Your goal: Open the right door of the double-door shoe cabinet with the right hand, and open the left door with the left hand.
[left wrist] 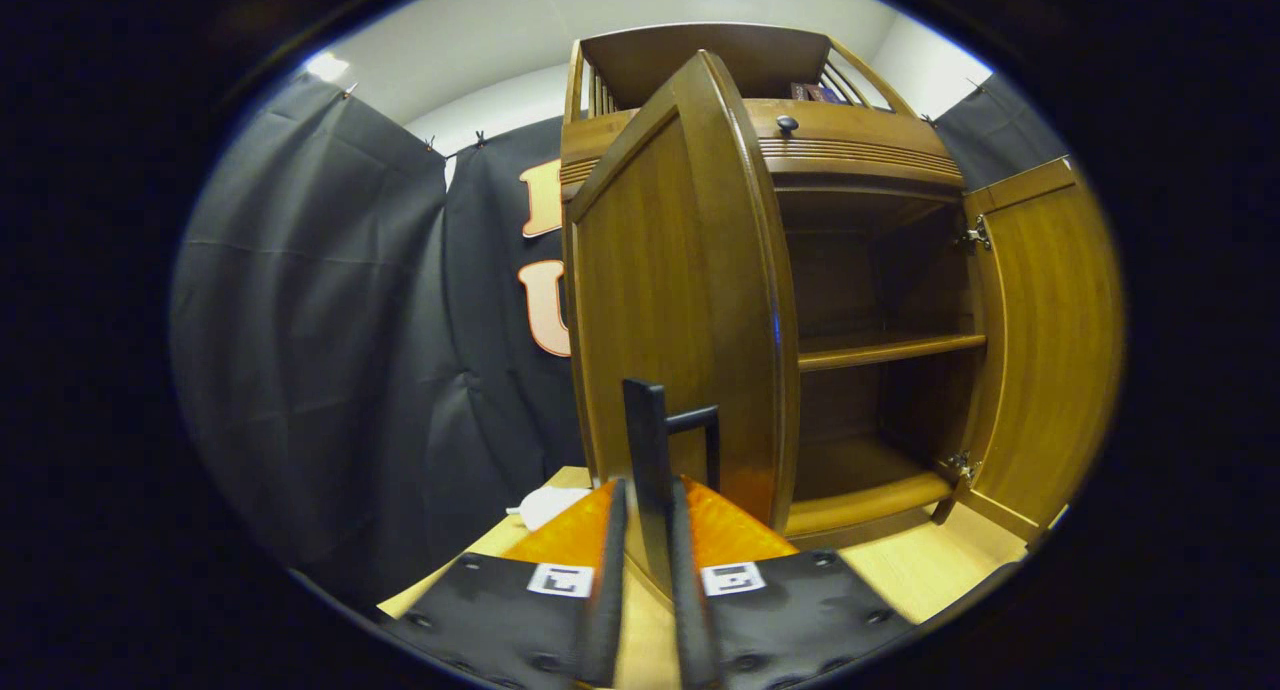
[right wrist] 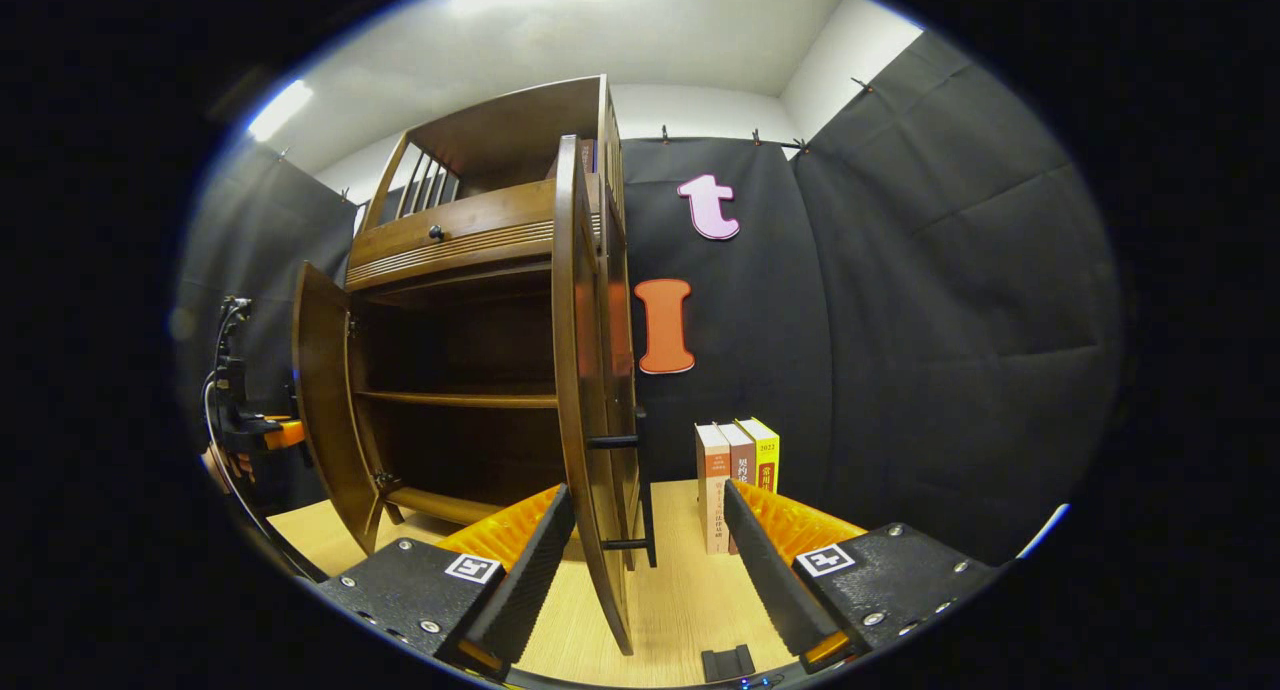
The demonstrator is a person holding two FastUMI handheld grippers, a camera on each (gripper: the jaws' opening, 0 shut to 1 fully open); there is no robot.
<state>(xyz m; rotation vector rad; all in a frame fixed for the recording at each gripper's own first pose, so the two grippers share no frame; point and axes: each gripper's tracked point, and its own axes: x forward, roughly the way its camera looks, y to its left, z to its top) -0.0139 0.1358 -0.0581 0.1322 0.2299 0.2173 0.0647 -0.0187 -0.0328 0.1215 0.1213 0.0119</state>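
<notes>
- On the pale wooden table (right wrist: 690, 590) we see the shoe cabinet (right wrist: 470, 270) standing with both doors swung out.
- Our left gripper (left wrist: 648, 570) has its fingers closed tight on the dark bar handle (left wrist: 650, 470) of the left door (left wrist: 680, 310).
- Our right gripper (right wrist: 650, 570) is spread wide; the right door (right wrist: 585, 390) stands edge-on between its fingers, touching neither, its handle (right wrist: 640, 490) just beyond.
- Inside, a bare shelf (left wrist: 890, 350) crosses the middle.
- Three books (right wrist: 738, 480) stand upright beside the cabinet, against the black cloth (right wrist: 930, 310).
</notes>
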